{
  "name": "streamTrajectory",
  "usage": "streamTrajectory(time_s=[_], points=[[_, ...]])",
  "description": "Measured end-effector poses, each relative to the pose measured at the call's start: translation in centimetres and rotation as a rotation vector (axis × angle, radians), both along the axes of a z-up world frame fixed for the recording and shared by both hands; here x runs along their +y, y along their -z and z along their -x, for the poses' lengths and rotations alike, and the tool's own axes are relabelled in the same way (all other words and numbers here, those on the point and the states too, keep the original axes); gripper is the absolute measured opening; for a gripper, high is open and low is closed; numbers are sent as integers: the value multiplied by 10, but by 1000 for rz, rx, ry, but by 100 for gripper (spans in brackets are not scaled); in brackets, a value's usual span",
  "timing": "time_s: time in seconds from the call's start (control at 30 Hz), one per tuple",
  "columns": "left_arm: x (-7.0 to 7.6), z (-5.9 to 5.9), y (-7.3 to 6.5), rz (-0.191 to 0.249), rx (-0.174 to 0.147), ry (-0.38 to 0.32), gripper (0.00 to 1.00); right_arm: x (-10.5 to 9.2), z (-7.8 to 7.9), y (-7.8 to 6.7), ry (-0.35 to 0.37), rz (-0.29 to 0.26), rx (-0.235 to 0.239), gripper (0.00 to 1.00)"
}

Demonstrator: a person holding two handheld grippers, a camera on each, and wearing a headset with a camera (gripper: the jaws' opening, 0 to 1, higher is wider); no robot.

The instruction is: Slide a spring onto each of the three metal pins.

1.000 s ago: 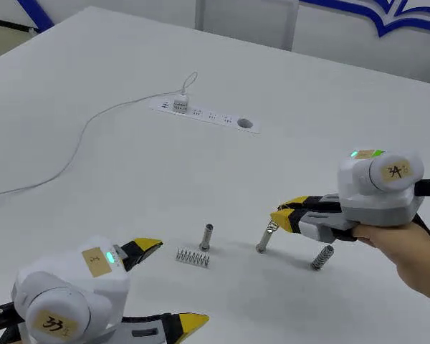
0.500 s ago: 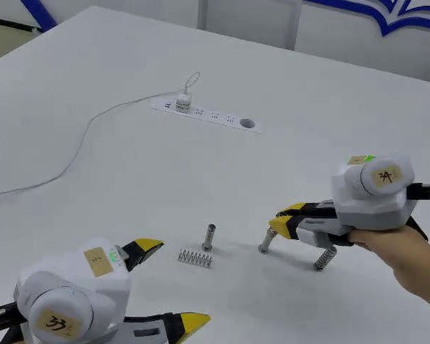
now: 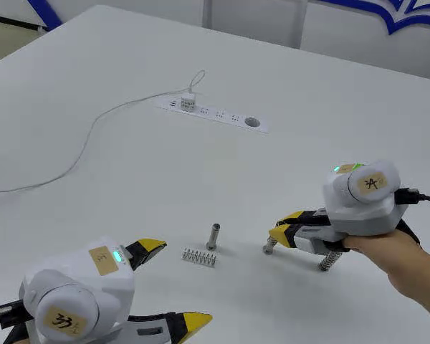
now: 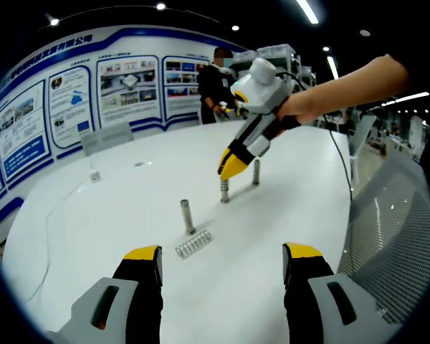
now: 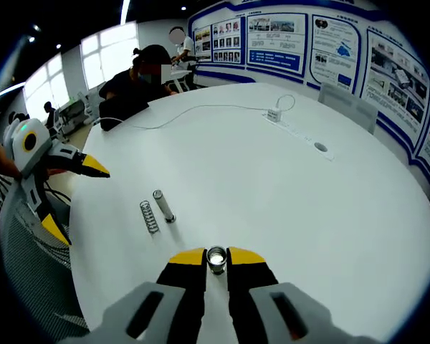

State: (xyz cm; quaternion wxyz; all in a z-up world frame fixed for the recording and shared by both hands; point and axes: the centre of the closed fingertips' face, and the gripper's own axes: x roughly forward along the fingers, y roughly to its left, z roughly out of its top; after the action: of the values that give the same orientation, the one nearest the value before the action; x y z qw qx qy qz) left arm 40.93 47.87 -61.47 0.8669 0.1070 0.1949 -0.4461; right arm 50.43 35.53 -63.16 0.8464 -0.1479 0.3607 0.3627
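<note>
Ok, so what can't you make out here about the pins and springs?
Head view: top of the middle steel pin, covered by the right gripper's yellow-tipped jaws.
Head view: upper part of the spring-wrapped steel pin, behind that gripper's white body.
Right gripper view: any spring on that middle pin, seen end-on between the jaws.

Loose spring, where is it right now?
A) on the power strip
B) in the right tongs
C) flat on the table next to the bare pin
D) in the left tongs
C: the loose spring lies flat on the table beside the bare pin, with nothing gripping it.
</note>
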Motion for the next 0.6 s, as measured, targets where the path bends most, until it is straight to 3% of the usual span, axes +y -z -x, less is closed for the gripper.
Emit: streamTrajectory(time_s=[0.6], points=[[1, -1, 0, 1, 5, -10, 69, 1, 6, 14, -12, 24, 26, 11]])
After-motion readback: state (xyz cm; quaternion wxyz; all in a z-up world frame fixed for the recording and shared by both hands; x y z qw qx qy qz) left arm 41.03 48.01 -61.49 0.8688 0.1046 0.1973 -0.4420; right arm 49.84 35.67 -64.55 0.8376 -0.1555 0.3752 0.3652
